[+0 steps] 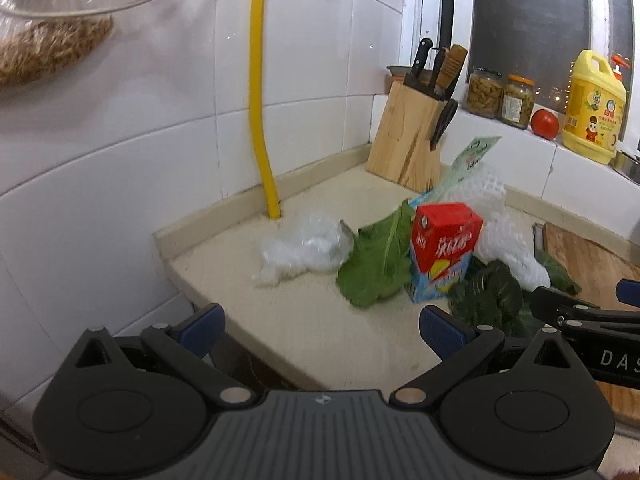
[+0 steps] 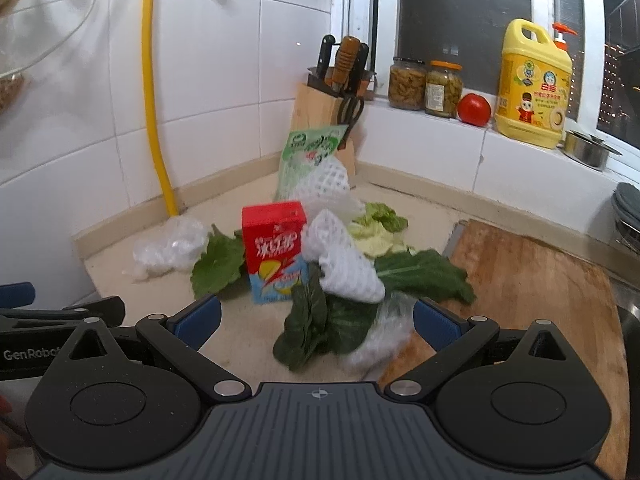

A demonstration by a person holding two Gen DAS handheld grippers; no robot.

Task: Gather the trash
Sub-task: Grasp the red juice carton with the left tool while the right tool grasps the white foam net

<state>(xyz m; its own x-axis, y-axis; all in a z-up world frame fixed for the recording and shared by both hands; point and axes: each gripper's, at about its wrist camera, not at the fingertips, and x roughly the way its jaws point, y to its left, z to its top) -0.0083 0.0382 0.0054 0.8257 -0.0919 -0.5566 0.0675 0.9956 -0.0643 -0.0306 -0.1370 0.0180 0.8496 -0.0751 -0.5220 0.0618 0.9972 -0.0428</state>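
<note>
Both tongs wide apart, nothing held. Left tongs [image 1: 320, 330] hover over the counter's front edge; right tongs [image 2: 316, 326] sit just beside them, low, pointed at the trash pile.

Nearest to the right tongs: dark green leaf [image 2: 316, 328] lying flat between the pads, touching crumpled clear plastic wrap [image 2: 384, 334] that overlaps the corner of the wooden cutting board [image 2: 532, 280]. Just behind, a white foam net sleeve [image 2: 344, 264] leans on the red-and-blue drink carton [image 2: 276, 256], which stands upright. Left of the carton a lighter green leaf [image 2: 218, 264], then a clear plastic bag [image 2: 172, 248] near the yellow pipe [image 2: 154, 92]. Further back: pale lettuce scraps [image 2: 380, 224], a second foam net and a green printed packet [image 2: 308, 156] propped toward the knife block [image 2: 324, 120]. All on the beige counter [image 2: 168, 300]. No bin visible in either view.

Judgement: collecting not started, first grab pending. Risks: leaf is flat and limp, so pads may slide over it or pinch only a flap and tear it; closing may catch leaf plus wrap together and drop one in transit; reaching past could knock the carton over, contents unknown. The two tongs are close, so they could bump if both go in. Tomato [image 2: 474, 109], jars and detergent jug [image 2: 532, 84] on the sill are not trash, well apart.
</note>
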